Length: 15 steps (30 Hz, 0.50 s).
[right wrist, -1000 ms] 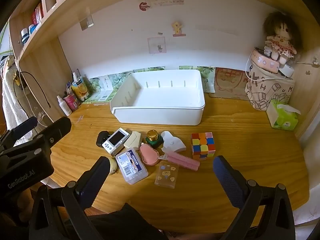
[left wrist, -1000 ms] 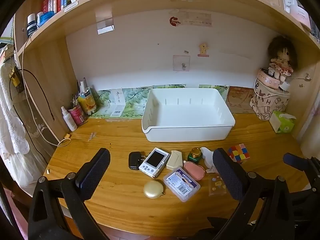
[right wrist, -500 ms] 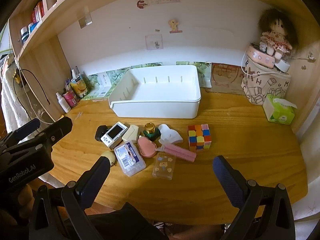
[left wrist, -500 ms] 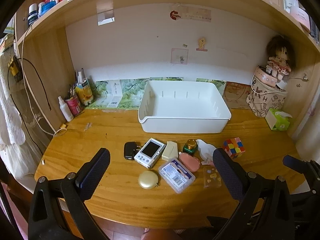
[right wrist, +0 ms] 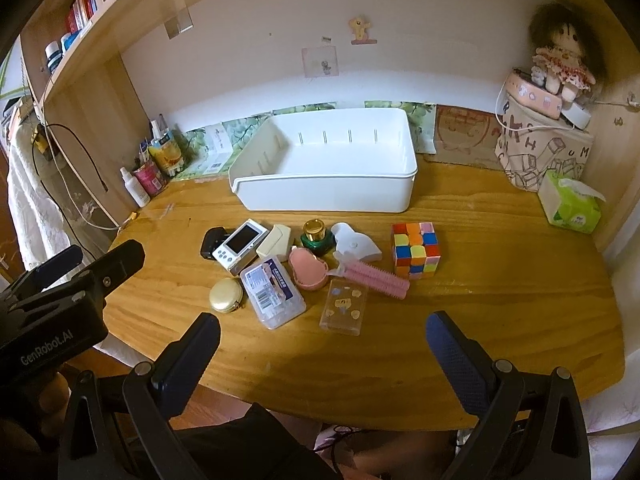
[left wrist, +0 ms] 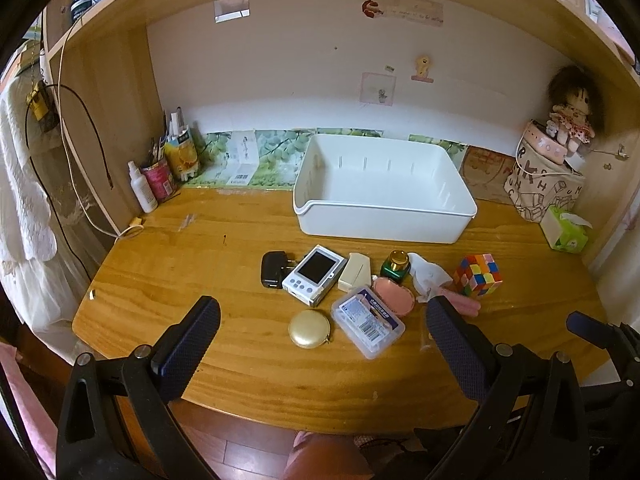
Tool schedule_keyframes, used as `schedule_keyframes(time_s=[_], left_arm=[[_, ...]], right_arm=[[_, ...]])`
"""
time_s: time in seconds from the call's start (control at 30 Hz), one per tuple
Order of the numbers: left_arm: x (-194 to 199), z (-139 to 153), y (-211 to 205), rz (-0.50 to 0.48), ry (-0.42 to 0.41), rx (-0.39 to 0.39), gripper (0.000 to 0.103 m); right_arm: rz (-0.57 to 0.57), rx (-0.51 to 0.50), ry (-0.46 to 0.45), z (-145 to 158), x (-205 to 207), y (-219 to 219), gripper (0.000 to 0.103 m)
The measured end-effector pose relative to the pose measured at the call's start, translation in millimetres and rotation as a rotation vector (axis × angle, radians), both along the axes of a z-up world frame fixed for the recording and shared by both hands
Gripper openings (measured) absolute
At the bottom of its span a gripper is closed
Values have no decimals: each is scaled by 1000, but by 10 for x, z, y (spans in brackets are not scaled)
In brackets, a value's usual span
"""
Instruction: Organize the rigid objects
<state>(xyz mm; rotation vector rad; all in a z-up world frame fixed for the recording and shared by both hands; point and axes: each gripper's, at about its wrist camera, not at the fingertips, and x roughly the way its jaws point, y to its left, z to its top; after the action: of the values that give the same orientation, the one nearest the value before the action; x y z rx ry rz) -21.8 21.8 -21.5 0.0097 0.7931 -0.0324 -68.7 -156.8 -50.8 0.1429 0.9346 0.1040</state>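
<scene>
Only the right view shows the clear sticker case (right wrist: pixel 344 312) whole.

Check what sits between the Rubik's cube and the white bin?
Nothing. In the right wrist view, only bare desk wood separates the Rubik's cube from the white bin; the left wrist view agrees.

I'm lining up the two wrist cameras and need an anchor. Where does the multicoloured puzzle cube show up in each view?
Left wrist: the puzzle cube sits right of centre, at the right end of the row of small items, just beyond the right finger's tip.
Right wrist: the puzzle cube lies right of centre, beside the pink comb.
Shared landmark: the white bin stands behind the cube in both.
</scene>
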Motion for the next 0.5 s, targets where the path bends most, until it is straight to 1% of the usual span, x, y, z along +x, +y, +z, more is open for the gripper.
schedule_keyframes(time_s=[0.17, 0.3, 0.4, 0.5], left_arm=[[-6, -13, 46, 12, 5, -6, 102], [33, -50, 115, 21, 31, -30, 102], [87, -132, 169, 25, 75, -53, 102], [157, -242, 189, 13, 131, -80, 102]], right_arm=[[8, 3, 8, -4, 24, 24, 103], [21, 6, 23, -30, 68, 70, 103], [30, 8, 42, -69, 100, 102, 103], [34, 12, 84, -149, 157, 129, 102]])
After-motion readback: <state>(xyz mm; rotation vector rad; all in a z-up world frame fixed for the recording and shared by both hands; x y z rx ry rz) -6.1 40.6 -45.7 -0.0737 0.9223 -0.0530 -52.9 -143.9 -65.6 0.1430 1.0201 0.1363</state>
